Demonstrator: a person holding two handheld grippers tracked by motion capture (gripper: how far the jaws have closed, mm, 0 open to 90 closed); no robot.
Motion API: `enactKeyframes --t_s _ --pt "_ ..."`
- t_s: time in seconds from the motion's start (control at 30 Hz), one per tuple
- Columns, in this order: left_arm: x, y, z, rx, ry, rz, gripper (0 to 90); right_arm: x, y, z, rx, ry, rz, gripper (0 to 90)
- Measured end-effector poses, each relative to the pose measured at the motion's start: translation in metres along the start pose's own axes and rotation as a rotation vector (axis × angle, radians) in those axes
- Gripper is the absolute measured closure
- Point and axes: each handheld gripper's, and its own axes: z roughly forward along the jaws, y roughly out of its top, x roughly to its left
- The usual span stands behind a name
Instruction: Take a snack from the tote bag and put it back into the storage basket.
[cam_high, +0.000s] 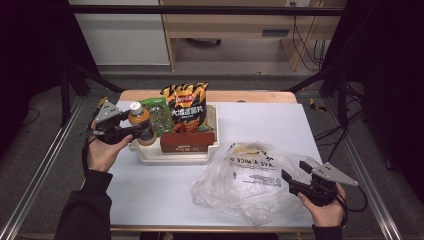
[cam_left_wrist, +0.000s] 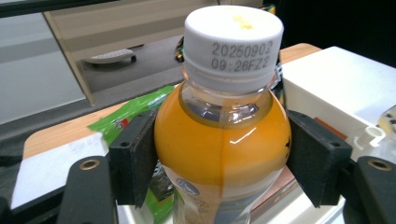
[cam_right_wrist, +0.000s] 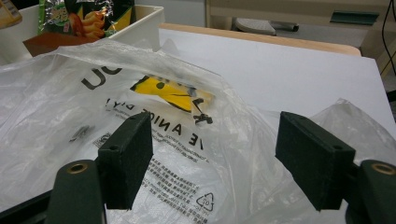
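Note:
A bottle of orange drink (cam_high: 139, 120) with a white cap (cam_left_wrist: 233, 41) stands at the left end of a white tray (cam_high: 212, 145). My left gripper (cam_high: 142, 131) is shut on the bottle (cam_left_wrist: 219, 149), its pads pressing both sides of the shoulder. The tray also holds a green snack bag (cam_high: 159, 116), a black and orange chip bag (cam_high: 186, 106) and a brown box (cam_high: 187, 142). A clear plastic bag (cam_high: 250, 180) with printed text lies at the front right, a yellow packet (cam_right_wrist: 170, 92) inside it. My right gripper (cam_high: 296, 176) is open at the bag's right edge, the plastic (cam_right_wrist: 210, 163) lying between its jaws.
The white table top (cam_high: 260, 120) has bare room behind the bag and in front of the tray. Metal rails run along both sides of the table. A wooden desk stands beyond the far edge.

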Motion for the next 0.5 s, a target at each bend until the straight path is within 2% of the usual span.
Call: enactKeyframes --t_s 0.23,0.5 --pt "0.008 -0.014 0.01 0.015 0.009 -0.02 30.0 0.0 0.0 0.0 -0.002 -0.001 0.001 27.5" --pt "0.009 -0.027 0.022 0.044 -0.006 -0.027 30.0 -0.001 -0.001 0.0 0.002 -0.001 0.0 27.5"
